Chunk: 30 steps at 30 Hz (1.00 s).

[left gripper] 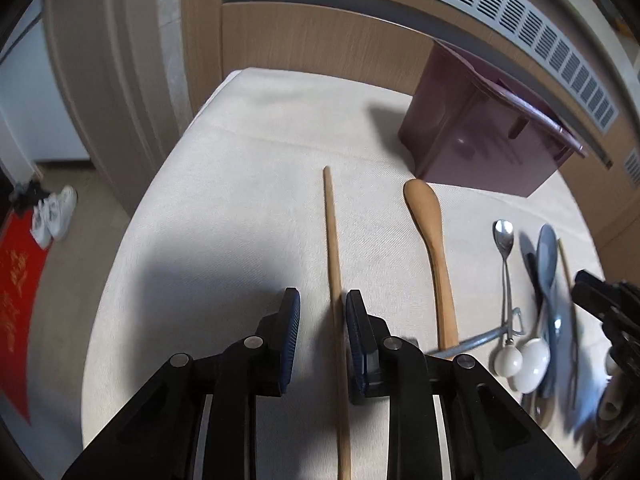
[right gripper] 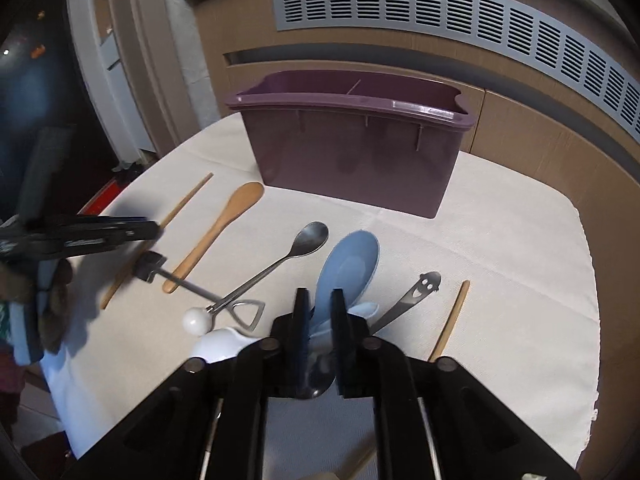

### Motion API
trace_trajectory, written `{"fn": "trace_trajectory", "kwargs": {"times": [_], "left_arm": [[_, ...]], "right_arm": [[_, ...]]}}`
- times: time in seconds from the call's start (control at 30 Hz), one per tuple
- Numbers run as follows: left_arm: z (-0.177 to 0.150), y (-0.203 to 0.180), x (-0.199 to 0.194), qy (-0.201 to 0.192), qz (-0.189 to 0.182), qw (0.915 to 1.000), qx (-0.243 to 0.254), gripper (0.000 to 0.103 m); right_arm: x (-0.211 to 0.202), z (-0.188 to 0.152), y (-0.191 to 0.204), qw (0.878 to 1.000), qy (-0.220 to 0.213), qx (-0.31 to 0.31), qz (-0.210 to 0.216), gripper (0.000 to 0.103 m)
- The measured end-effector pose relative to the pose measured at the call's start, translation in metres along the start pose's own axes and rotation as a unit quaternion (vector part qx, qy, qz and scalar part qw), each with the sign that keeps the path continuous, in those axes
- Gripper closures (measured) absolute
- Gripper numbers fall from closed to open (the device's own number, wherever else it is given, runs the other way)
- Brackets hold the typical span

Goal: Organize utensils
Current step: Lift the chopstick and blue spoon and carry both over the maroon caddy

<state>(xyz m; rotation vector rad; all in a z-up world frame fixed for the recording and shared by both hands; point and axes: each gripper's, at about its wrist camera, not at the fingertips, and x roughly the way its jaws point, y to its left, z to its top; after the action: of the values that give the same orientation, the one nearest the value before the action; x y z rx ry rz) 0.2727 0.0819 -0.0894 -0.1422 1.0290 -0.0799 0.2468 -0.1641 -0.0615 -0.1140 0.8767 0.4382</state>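
The near end of the blue spoon (right gripper: 352,264) is hidden between the right gripper (right gripper: 320,312), whose fingers are pinched close on it, so its handle cannot be seen, and in the left wrist view this spoon is only a blur. A dark metal spoon bowl (right gripper: 316,380) peeks out low down between the same fingers, and the rest of it is hidden. A white spoon (right gripper: 218,342) is half covered by the gripper's black body. The left gripper (left gripper: 320,308) has its fingers spread apart, one on each side of a long wooden chopstick (left gripper: 332,240); the right finger sits right beside the stick, but a true touch cannot be made out, and the stick runs off the bottom of the picture. Near it lies a wooden spoon (left gripper: 430,232), its handle end tucked behind the gripper. A thin metal spoon (right gripper: 308,240) with a white ball (right gripper: 196,320) on its end lies between the wooden spoon and the blue one. A metal piece with a smiley face cut in it (right gripper: 426,282) and a second chopstick (right gripper: 452,316) lie on the right side. The purple box (right gripper: 352,148) stands at the back of the worktop (right gripper: 500,240), upright, with a wall down its middle; the bottom inside it cannot be seen. A cream cloth covers the worktop. Behind are brown wood panels and a grey vent (right gripper: 480,20). On the floor are white shoes (left gripper: 54,216) and a red mat (left gripper: 16,300).
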Motion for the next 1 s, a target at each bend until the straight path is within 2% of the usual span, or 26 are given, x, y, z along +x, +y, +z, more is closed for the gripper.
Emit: {"fn": "trace_trajectory", "kwargs": {"times": [0.13,0.27,0.3,0.33,0.37,0.4,0.47,0.57,0.63,0.73,0.83,0.9,0.93,1.0], "left_arm": [[0.013,-0.007,0.009,0.021,0.014,0.9996,0.013,0.079],[0.026,-0.009,0.017,0.061,0.016,0.998,-0.012,0.079],[0.031,-0.013,0.02,0.07,0.017,0.9974,-0.006,0.079],[0.032,-0.016,0.02,0.07,0.025,0.9972,0.005,0.082],[0.031,-0.021,0.021,0.065,0.035,0.9971,0.016,0.092],[0.029,-0.027,0.02,0.053,0.047,0.997,0.031,0.094],[0.021,-0.031,0.015,0.03,0.043,0.998,0.034,0.097],[0.006,-0.03,-0.005,-0.026,0.007,0.9996,0.001,0.097],[-0.005,-0.025,-0.022,-0.074,-0.004,0.9968,-0.028,0.097],[-0.019,-0.017,-0.043,-0.124,-0.025,0.9897,-0.067,0.097],[-0.024,-0.008,-0.058,-0.149,-0.048,0.9838,-0.088,0.097],[-0.024,-0.005,-0.067,-0.157,-0.054,0.982,-0.09,0.097],[-0.025,-0.004,-0.069,-0.159,-0.054,0.9815,-0.091,0.097],[-0.026,-0.004,-0.072,-0.162,-0.06,0.9807,-0.092,0.097]], "right_arm": [[-0.005,-0.003,-0.005,1.0,-0.007,0.005,-0.016,0.08],[-0.002,-0.002,-0.014,0.999,-0.001,0.027,-0.024,0.075],[0.0,-0.002,-0.017,0.999,0.003,0.034,-0.025,0.075],[0.001,-0.001,-0.02,0.999,0.007,0.044,-0.028,0.075],[0.002,0.0,-0.023,0.998,0.007,0.053,-0.029,0.075],[0.001,0.0,-0.025,0.998,0.007,0.061,-0.028,0.075],[0.0,0.001,-0.028,0.997,0.005,0.077,-0.021,0.075],[0.006,0.006,-0.028,0.996,0.014,0.09,-0.009,0.075],[0.013,0.01,-0.025,0.995,0.023,0.094,-0.006,0.075],[0.027,0.019,-0.02,0.993,0.032,0.107,-0.026,0.075],[0.043,0.026,-0.013,0.992,0.048,0.109,-0.033,0.072],[0.057,0.03,-0.005,0.991,0.075,0.102,-0.042,0.072],[0.06,0.031,-0.001,0.991,0.077,0.091,-0.053,0.069],[0.061,0.033,0.008,0.993,0.072,0.063,-0.067,0.071]]}}
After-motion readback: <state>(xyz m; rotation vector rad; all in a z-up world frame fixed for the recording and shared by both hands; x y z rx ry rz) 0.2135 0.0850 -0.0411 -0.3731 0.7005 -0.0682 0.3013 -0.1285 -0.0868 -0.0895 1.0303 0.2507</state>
